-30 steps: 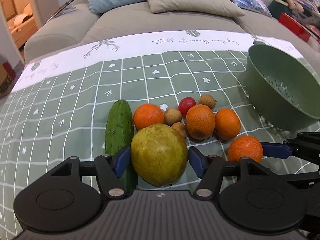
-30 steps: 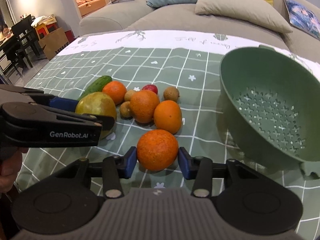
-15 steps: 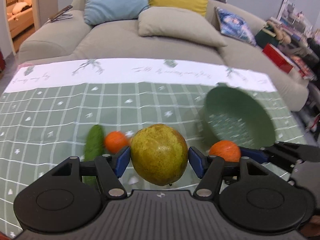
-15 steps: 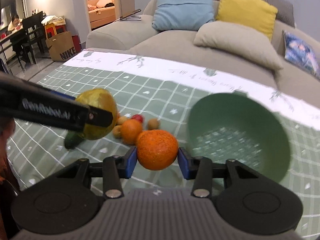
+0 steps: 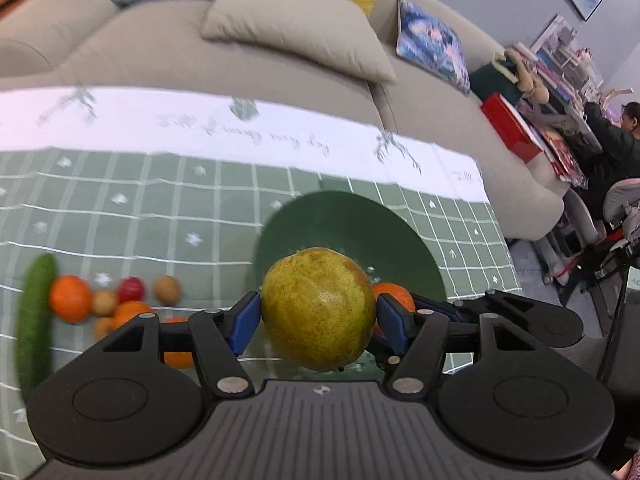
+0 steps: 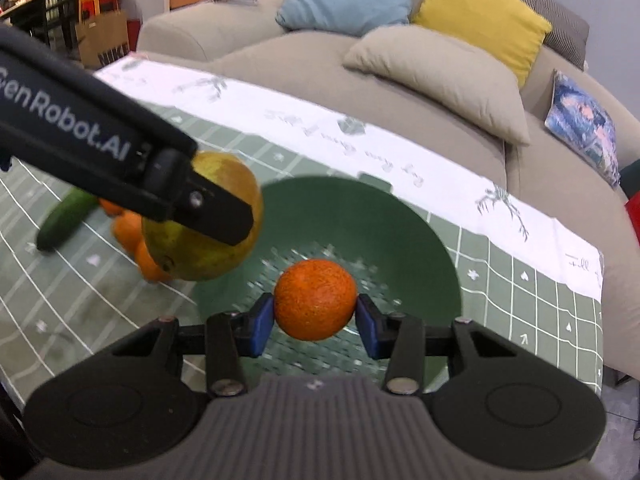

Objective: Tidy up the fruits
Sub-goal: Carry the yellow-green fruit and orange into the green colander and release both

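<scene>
Above the green colander [image 6: 420,240], left claw [image 5: 319,317] grips pear [image 5: 318,308], right claw [image 6: 315,314] grips orange [image 6: 315,299]

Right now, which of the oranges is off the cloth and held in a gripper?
The orange clamped in the right gripper, held above the green colander. The other oranges lie on the tablecloth beside the cucumber.

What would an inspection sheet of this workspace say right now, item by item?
Surface: green checked tablecloth over the table.
Job's things: pear and orange held above the green colander; cucumber and a pile of small fruit lie on the cloth.
Clutter: nothing seen.
Grippers: left gripper shut on the pear; right gripper shut on the orange.
Cables: nothing seen.
Surroundings: sofa with cushions, person seated far right.
</scene>
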